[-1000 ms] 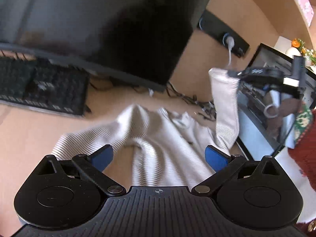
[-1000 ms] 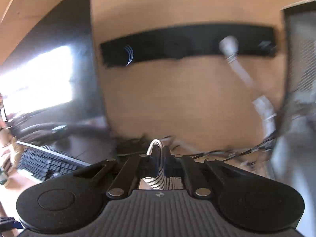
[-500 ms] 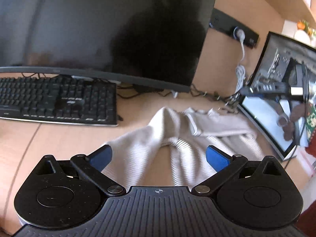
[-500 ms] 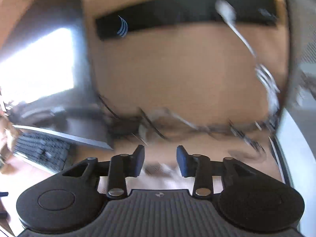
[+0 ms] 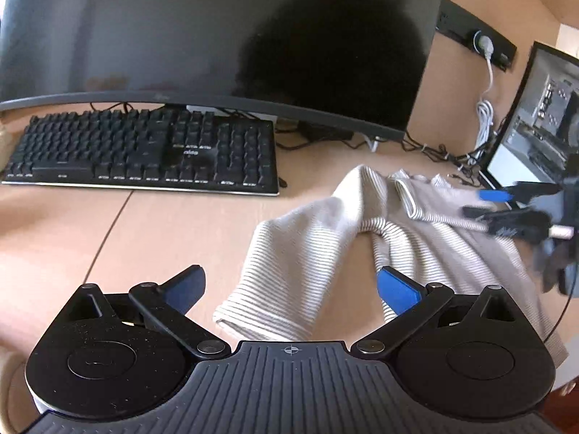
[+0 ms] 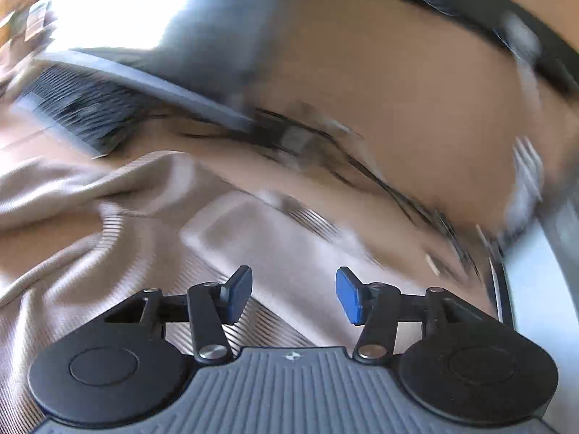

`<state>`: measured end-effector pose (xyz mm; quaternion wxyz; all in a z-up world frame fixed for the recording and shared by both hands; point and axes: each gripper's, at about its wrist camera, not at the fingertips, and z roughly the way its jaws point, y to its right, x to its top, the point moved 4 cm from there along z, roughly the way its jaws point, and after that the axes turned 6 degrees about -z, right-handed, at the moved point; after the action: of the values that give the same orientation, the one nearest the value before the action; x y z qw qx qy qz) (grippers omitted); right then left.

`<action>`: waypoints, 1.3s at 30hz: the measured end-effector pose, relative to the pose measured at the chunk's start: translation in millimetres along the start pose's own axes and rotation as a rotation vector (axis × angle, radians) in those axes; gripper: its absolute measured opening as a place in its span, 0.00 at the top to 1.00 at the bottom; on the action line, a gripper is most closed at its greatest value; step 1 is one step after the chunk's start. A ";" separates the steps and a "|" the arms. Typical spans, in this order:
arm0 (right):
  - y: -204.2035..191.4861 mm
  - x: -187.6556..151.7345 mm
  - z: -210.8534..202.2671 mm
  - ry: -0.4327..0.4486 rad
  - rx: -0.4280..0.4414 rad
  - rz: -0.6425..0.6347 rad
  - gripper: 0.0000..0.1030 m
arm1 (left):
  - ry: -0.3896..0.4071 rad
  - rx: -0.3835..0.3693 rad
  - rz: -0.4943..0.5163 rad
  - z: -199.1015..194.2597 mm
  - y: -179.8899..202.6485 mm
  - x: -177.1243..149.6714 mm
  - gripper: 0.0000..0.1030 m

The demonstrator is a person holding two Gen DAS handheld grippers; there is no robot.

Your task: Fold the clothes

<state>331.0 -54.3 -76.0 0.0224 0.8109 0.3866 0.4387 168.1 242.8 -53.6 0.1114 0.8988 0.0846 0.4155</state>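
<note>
A pale wooden desk [image 5: 72, 238] carries everything, with a curved seam running across it ahead and left of the left gripper [image 5: 291, 285]. A tan wall [image 5: 459, 94] closes the far side. Well beyond the left gripper a wide dark monitor [image 5: 217, 32] stands with a black keyboard [image 5: 144, 152] under its lower edge. A black power strip [image 5: 477, 38] is fixed on the wall ahead to the right, a white cable [image 5: 486, 108] hanging from it into a tangle of dark wires. A second screen [image 5: 535, 123] stands on the right.

The beige ribbed sweater [image 5: 325, 235] lies crumpled on the desk directly ahead of the left gripper, spreading right. One sleeve cuff lies nearest, between the left gripper's wide-spread blue pads [image 5: 396, 289]; they grip nothing. A folded sleeve lies across the far right of the sweater.

The right gripper [image 6: 293, 294] hovers low over the sweater's right side, near the second screen's lower corner. Its jaws are opening, with nothing caught between the pads and fabric lying below them. Its view is heavily blurred.

Bare desk lies left of the sweater, between it and the keyboard's near edge. On the right, the screen and wires crowd the sweater's far edge.
</note>
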 end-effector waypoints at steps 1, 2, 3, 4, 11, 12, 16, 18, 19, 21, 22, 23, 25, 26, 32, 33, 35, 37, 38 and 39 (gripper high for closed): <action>-13.6 5.3 8.1 -0.003 0.006 -0.032 0.50 | -0.001 -0.001 0.003 -0.2 1.8 -0.3 0.00; -23.7 11.2 17.1 -0.008 0.000 -0.062 0.50 | -0.003 -0.002 0.005 -0.5 3.7 -0.6 0.00; -32.8 13.7 27.3 -0.011 -0.007 -0.092 0.50 | -0.004 -0.003 0.008 -0.7 5.5 -0.9 0.00; -38.5 14.1 35.0 -0.024 -0.010 -0.111 0.51 | -0.005 -0.005 0.011 -0.9 7.3 -1.2 0.00; -22.4 33.9 48.8 0.016 -0.068 -0.035 0.90 | -0.020 0.023 -0.024 -1.3 1.0 -4.4 0.00; -17.5 41.4 43.7 0.052 -0.074 -0.008 0.91 | -0.022 0.028 -0.032 -1.0 -1.1 -4.9 0.00; -20.8 53.0 51.3 0.070 -0.046 0.054 0.91 | -0.037 0.039 -0.051 0.5 -8.0 -9.2 0.00; -28.5 50.3 65.7 0.028 -0.011 0.071 0.90 | -0.046 0.047 -0.059 1.5 -11.7 -11.5 0.00; -32.3 49.0 72.9 0.007 0.007 0.080 0.88 | -0.049 0.050 -0.064 1.6 -13.7 -12.5 0.00; -41.2 41.4 79.1 -0.020 0.047 0.087 0.82 | -0.055 0.054 -0.074 1.2 -18.1 -14.1 0.00; -42.5 40.1 75.3 -0.016 0.055 0.088 0.79 | -0.057 0.053 -0.079 0.6 -20.3 -14.8 0.00; -43.0 39.3 70.0 -0.008 0.061 0.087 0.79 | -0.059 0.052 -0.085 0.0 -22.4 -15.6 0.00; -46.6 41.7 54.1 0.015 0.087 0.090 0.77 | -0.059 0.054 -0.083 -1.5 -26.8 -15.6 0.00; -50.1 45.7 42.3 0.032 0.111 0.093 0.77 | -0.055 0.058 -0.078 -3.1 -29.0 -14.8 0.00; -111.9 71.4 -19.7 0.128 0.334 0.040 0.58 | 0.009 0.115 -0.145 -23.9 -54.8 -2.4 0.00; -136.7 75.3 -26.4 0.143 0.384 -0.003 0.57 | 0.017 0.124 -0.159 -27.2 -59.2 -0.6 0.00; -179.4 79.8 -34.1 0.170 0.433 -0.097 0.54 | 0.027 0.131 -0.184 -32.2 -66.3 1.3 0.00; -216.9 81.9 -36.3 0.182 0.439 -0.207 0.53 | 0.037 0.126 -0.203 -36.6 -70.4 1.9 0.00; -232.5 82.1 -34.8 0.179 0.427 -0.262 0.53 | 0.042 0.121 -0.207 -37.9 -71.1 2.7 0.00; -248.2 82.3 -33.4 0.176 0.415 -0.317 0.53 | 0.047 0.114 -0.209 -39.2 -70.9 3.1 0.00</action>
<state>181.9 162.5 -91.6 -0.1095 0.6862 0.5908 0.4099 135.9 316.8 -45.8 0.1009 0.8800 0.2039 0.4170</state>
